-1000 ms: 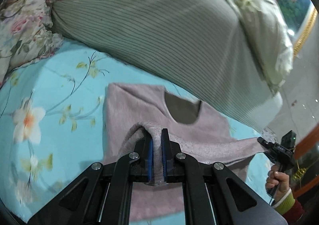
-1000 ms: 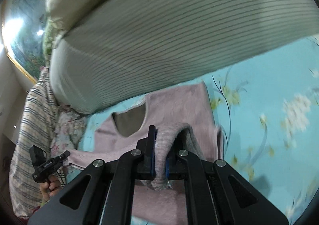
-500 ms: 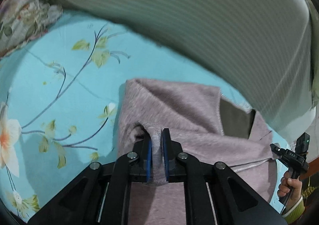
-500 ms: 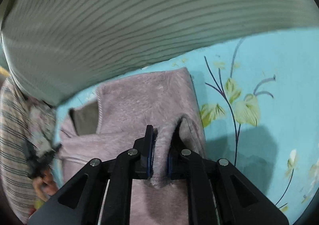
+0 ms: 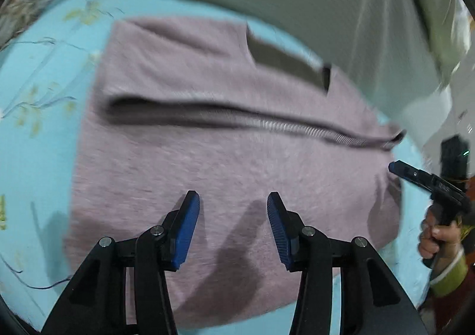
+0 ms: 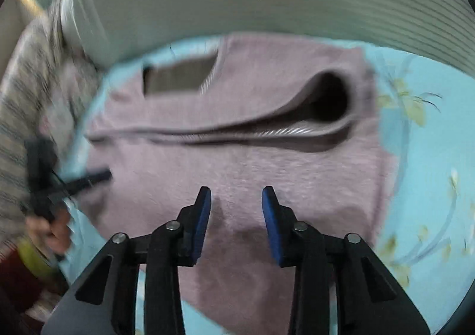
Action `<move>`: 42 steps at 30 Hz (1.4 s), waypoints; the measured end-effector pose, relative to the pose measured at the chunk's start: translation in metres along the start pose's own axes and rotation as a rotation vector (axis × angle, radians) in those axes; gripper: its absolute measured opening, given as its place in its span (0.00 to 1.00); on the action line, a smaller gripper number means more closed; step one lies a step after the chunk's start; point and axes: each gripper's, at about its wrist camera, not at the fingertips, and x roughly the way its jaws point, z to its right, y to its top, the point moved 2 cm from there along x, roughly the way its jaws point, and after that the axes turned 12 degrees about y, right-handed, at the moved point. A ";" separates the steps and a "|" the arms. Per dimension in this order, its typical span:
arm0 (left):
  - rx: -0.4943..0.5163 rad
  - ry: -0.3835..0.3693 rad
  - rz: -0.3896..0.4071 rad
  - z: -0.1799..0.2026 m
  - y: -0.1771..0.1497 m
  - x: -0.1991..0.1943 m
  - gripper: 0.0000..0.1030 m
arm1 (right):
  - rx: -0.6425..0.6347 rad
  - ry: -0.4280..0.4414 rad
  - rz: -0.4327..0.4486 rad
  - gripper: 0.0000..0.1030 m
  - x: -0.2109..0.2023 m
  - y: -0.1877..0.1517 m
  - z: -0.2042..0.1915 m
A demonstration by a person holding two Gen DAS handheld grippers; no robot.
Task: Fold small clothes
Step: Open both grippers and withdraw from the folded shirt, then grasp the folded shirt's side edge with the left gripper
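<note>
One fuzzy mauve sweater [image 5: 225, 157], folded across, ribbed hem uppermost

Both grippers — left gripper [image 5: 233, 201], right gripper [image 6: 236, 197] — opening, sweater hem [image 5: 267, 124] now released, flat.

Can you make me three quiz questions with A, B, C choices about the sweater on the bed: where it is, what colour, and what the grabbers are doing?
1. Where does the sweater lie?
A. on the blue flowered sheet
B. on a chair
C. on the floor

2. What colour is the sweater?
A. yellow
B. pinkish purple
C. black

3. What is between the fingers of the left gripper and right gripper?
A. a sleeve
B. a sock
C. nothing

Answers: 1 A, blue sheet shows around its edges. 2 B, its fuzzy cloth looks pinkish purple in both views. 3 C, both sets of jaws are opening, with the sweater lying folded below them.
</note>
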 end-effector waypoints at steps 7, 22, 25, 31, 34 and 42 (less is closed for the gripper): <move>-0.018 0.081 0.030 -0.010 0.062 0.024 0.21 | 0.022 -0.191 0.118 0.17 -0.009 0.064 0.036; -0.218 0.118 0.147 -0.044 0.052 -0.038 0.51 | 0.180 -0.080 0.230 0.20 -0.046 0.018 0.008; -0.233 0.070 0.098 -0.040 0.004 -0.046 0.51 | 0.197 -0.046 0.199 0.20 -0.042 -0.011 -0.005; -0.312 0.020 0.031 -0.050 -0.076 -0.062 0.51 | 0.249 -0.013 0.172 0.33 -0.036 -0.058 -0.024; -0.342 0.012 0.011 -0.054 -0.103 -0.068 0.51 | 0.264 -0.017 0.167 0.39 -0.034 -0.074 -0.030; -0.428 -0.015 -0.020 -0.062 -0.126 -0.051 0.51 | 0.239 -0.009 0.131 0.40 -0.033 -0.086 -0.050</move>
